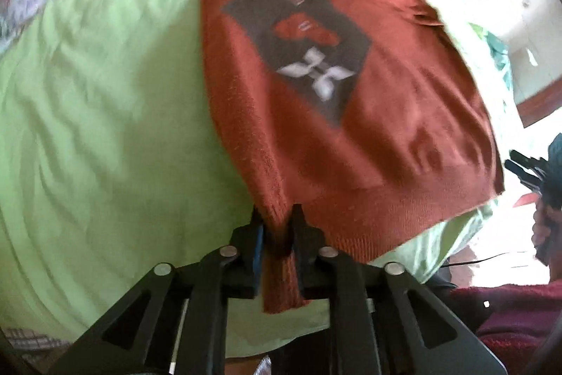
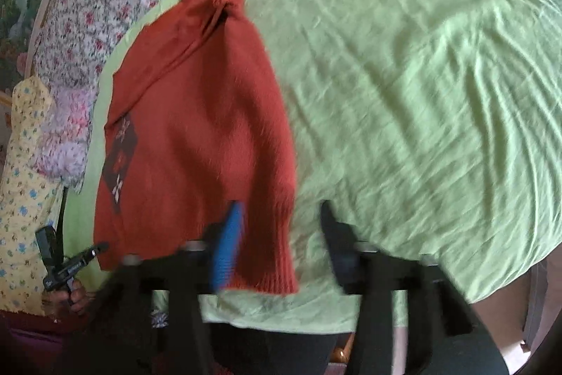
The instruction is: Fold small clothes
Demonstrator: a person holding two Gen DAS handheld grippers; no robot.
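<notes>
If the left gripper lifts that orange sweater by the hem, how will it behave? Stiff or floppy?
Likely floppy: the orange sweater bunches into a narrow fold between the left gripper pads and dangles below them. Its fuzzy knit probably grips rather than slips. The rest would likely drag across the green sheet.

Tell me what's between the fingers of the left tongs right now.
A bunched corner of the orange sweater's hem sits pinched in the left tongs, shown in the left wrist view.
</notes>
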